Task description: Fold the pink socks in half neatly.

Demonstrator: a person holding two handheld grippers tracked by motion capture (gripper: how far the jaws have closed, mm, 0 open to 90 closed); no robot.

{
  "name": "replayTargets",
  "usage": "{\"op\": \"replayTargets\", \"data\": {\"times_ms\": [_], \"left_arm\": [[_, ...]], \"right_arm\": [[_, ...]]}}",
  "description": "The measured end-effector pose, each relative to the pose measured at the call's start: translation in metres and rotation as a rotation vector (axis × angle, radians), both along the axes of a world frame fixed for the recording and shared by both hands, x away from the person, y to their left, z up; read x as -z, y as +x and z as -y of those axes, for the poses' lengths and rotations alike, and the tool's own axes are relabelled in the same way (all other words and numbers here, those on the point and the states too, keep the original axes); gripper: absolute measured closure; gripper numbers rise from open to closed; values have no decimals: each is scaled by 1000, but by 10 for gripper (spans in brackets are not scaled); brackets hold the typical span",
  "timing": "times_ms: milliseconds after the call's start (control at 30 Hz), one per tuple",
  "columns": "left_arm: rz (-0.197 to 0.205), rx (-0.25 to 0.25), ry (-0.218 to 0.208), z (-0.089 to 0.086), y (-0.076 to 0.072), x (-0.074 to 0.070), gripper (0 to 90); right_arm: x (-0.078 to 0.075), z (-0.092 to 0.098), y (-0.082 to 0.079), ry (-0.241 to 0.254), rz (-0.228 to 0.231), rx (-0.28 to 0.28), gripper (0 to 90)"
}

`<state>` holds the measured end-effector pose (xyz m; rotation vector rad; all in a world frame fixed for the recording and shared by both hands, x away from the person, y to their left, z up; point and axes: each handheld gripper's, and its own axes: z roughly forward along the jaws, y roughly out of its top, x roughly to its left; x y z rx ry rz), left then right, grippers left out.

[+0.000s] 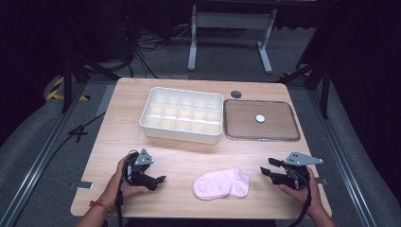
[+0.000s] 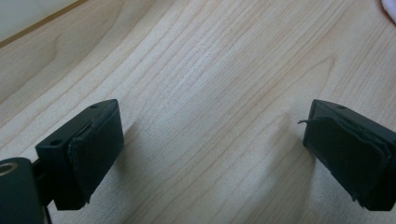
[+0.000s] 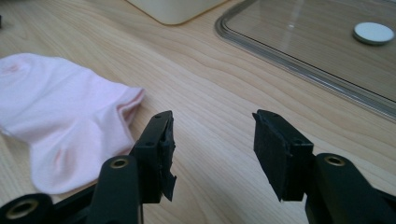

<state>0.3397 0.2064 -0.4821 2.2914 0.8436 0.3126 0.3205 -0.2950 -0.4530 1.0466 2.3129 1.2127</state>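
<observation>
My left hand-held gripper (image 1: 158, 180) jaws wide, nothing between, low over table (image 1: 179, 156). My right hand-held gripper (image 1: 265, 171) jaws apart, empty, just right of pink socks (image 1: 221, 183). Socks flat on table, between both grippers.

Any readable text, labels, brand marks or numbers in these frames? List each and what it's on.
None readable in any view.
pink sock: plain, no print.
white divided organizer box: no label visible.
clear lid: a round white disc on it, blank as far as can be told.
left hand-held gripper and right hand-held gripper: no markings legible.
yellow-black hazard tape on the floor: stripes, no words.
</observation>
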Motion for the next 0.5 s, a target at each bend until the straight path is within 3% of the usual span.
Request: {"op": "replayTargets", "data": {"times_ms": [333,500], "left_arm": [[10,0,-10,1,-1,1,61],[14,11,-25,5,-3,1,119]], "right_arm": [[-8,-31,-7,-6,10,-105,518],[-11,-54,-11,-26,-5,-187,607]]}}
